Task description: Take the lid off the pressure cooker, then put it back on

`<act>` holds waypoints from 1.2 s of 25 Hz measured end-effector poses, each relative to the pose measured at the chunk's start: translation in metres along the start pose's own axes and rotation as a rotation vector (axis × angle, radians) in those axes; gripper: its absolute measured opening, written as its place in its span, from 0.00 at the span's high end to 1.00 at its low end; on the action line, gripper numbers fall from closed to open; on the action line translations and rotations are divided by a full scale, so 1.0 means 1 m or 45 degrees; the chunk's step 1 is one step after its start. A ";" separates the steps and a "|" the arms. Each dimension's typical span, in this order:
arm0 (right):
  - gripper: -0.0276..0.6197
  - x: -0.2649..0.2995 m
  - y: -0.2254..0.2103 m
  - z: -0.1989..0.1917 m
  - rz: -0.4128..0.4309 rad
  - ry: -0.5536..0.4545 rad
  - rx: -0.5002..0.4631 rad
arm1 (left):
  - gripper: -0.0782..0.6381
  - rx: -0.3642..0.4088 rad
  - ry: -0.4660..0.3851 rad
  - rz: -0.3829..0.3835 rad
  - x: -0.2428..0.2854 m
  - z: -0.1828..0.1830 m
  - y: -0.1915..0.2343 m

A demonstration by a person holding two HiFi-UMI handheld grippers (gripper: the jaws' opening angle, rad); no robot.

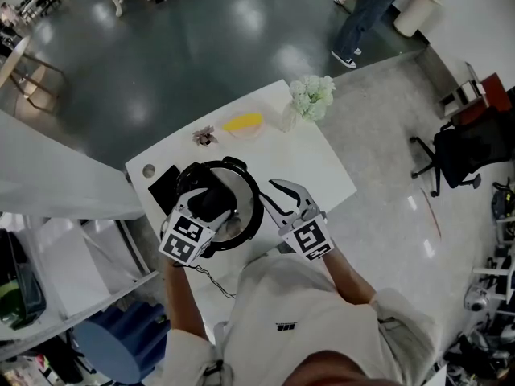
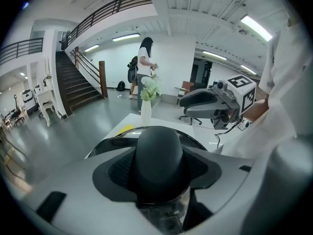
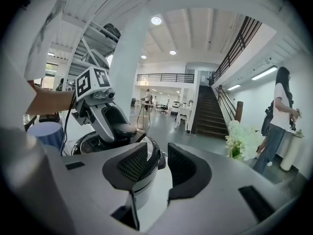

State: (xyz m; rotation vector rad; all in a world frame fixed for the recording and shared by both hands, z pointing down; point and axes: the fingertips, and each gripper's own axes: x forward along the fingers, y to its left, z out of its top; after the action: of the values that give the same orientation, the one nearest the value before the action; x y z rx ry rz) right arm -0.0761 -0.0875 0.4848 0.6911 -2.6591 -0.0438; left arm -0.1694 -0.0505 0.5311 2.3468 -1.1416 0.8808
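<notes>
Pressure cooker (image 1: 256, 209) stands at the centre of the head view, on the near left part of the white tabletop (image 1: 326, 167). Its lid (image 1: 240, 185) sits on the pot, steel face up with a black rim round it; whether it is locked cannot be told.

Left gripper (image 1: 216, 201): comes in from the lower left of the head view onto the middle of the lid. In the left gripper view the black lid knob (image 2: 159, 153) fills the gap between the two fingers (image 2: 116, 169). The dark pads lie against its left and right flanks, so the fingers are clenched on the knob. The knob's dome rises above the pads, and the lid's rim shows just behind it.

Right gripper (image 1: 288, 201): lower centre-right of the head view, just beside the cooker's right wall. In the right gripper view its fingers (image 3: 188, 170) stand apart with a narrow gap, released, grasping nothing. Bare tabletop shows through the gap. The cooker's black rim band and pale wall (image 3: 145, 184) lie beyond and partly behind the left-hand finger, at centre-left of that frame, not between the pads.

Also on the tabletop: a vase of white flowers (image 1: 312, 96) at the far edge and a yellow object (image 1: 243, 123) left of it, both well apart from the cooker
</notes>
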 end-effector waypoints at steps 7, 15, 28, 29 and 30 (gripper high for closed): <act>0.76 -0.005 0.001 0.001 0.011 -0.005 0.000 | 0.49 0.004 -0.017 0.002 -0.005 0.002 -0.004; 0.76 -0.002 0.008 0.002 0.049 -0.009 -0.010 | 0.49 0.041 -0.001 -0.041 -0.003 0.002 -0.004; 0.76 0.003 0.013 0.004 0.071 -0.024 -0.037 | 0.49 0.053 0.007 -0.058 -0.008 0.003 -0.004; 0.76 0.004 0.013 0.004 0.073 -0.026 -0.037 | 0.49 0.048 0.007 -0.055 -0.008 0.003 -0.005; 0.76 0.004 0.014 0.004 0.075 -0.027 -0.035 | 0.49 0.043 0.006 -0.050 -0.009 0.003 -0.006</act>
State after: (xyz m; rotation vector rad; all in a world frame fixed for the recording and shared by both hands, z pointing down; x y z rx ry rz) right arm -0.0876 -0.0779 0.4842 0.6063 -2.6924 -0.0721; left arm -0.1678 -0.0438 0.5226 2.3845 -1.0826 0.8982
